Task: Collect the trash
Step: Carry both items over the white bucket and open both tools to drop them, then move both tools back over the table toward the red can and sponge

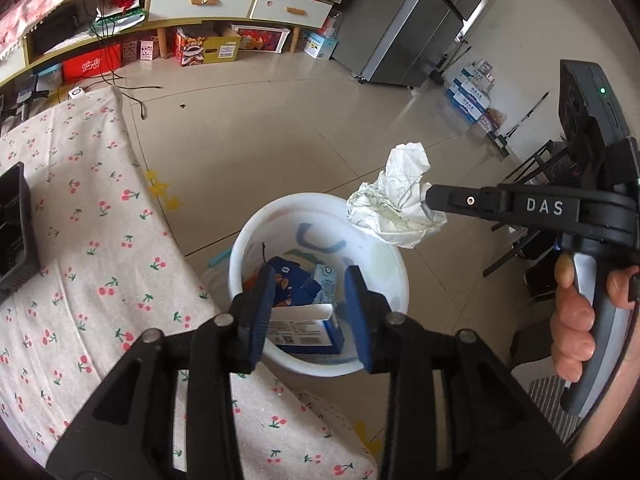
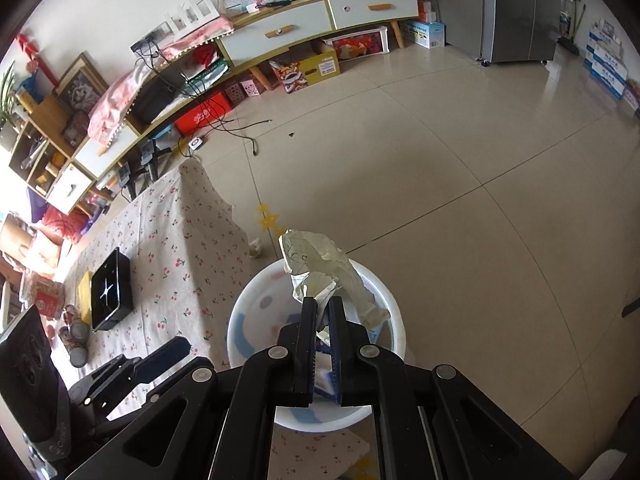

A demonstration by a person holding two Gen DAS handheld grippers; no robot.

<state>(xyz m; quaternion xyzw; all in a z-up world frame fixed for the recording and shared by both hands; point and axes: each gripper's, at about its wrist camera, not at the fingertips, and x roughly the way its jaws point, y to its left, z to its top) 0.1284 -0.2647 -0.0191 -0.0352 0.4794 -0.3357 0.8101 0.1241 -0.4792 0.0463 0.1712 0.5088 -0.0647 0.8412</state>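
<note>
A white bucket (image 1: 400, 280) stands on the floor against the table's edge, with a blue and white carton (image 1: 304, 330) lying inside it. My left gripper (image 1: 310, 276) hangs open right above the bucket; nothing is between its blue pads. In from the right reaches my right gripper (image 1: 430, 200), shut on a crumpled white paper (image 1: 394, 204) that hangs over the bucket's far right rim. The right wrist view shows the same grip: the right gripper (image 2: 322, 304) pinches the crumpled paper (image 2: 320, 264) over the bucket (image 2: 236, 320).
A table under a cherry-print cloth (image 1: 80, 240) lies left of the bucket, with a black device (image 2: 110, 288) and some cans (image 2: 76, 340) on it. Tiled floor spreads beyond, with cables (image 2: 248, 136). A low cabinet (image 1: 200, 0) and a fridge (image 1: 420, 20) stand at the back.
</note>
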